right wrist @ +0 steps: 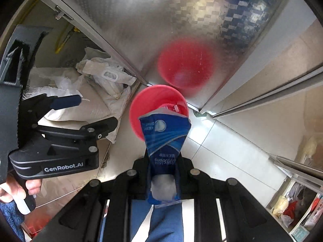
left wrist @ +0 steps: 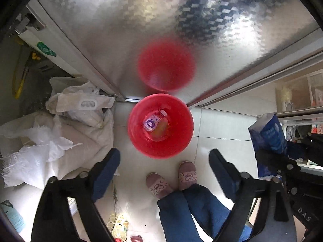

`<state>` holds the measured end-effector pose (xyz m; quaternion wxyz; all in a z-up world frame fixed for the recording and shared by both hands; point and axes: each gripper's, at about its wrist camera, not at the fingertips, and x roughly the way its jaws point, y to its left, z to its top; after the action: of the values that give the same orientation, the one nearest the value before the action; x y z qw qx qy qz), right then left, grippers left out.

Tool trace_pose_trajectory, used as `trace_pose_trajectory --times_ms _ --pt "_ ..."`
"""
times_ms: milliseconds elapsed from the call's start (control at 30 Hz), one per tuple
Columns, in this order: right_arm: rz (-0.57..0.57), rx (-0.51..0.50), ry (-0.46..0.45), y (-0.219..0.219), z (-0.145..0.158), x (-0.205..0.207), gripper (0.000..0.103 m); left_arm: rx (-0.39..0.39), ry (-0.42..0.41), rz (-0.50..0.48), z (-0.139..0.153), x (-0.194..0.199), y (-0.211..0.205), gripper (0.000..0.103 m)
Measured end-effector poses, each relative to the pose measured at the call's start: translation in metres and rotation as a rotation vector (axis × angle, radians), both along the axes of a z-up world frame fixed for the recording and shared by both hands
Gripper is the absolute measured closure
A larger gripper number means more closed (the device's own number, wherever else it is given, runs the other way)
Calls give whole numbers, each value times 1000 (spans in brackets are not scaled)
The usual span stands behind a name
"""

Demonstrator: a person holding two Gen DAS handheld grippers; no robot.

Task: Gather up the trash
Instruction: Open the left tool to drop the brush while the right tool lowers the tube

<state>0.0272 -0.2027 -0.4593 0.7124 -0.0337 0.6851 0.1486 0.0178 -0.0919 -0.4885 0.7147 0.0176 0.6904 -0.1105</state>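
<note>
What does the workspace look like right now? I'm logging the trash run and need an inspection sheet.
Surface: pale tiled floor, glossy.
Job's things: red bin on the floor against a metal door; small bottle inside; blue wrapper above the bin.
Clutter: white sacks left of the bin.
Grippers: left gripper open, nothing between its fingers; right gripper shut on the blue wrapper.
Cables: yellow hose in the far left corner.
Surroundings: person's slippers; shelves at right.
</note>
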Motion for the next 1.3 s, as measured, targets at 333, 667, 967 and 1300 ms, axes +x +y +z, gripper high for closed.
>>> trace_pose_trajectory --times_ms 333,667,967,1300 --pt "22 19 8 -1 -6 3 86 76 -49 -13 13 -7 6 0" --pt "127 29 47 25 -30 13 84 87 13 68 -3 -20 28 0" --pt "245 43 25 43 -37 18 81 105 25 139 -13 -25 48 0" --pt "289 12 24 48 -34 22 47 105 29 159 -13 -26 55 0"
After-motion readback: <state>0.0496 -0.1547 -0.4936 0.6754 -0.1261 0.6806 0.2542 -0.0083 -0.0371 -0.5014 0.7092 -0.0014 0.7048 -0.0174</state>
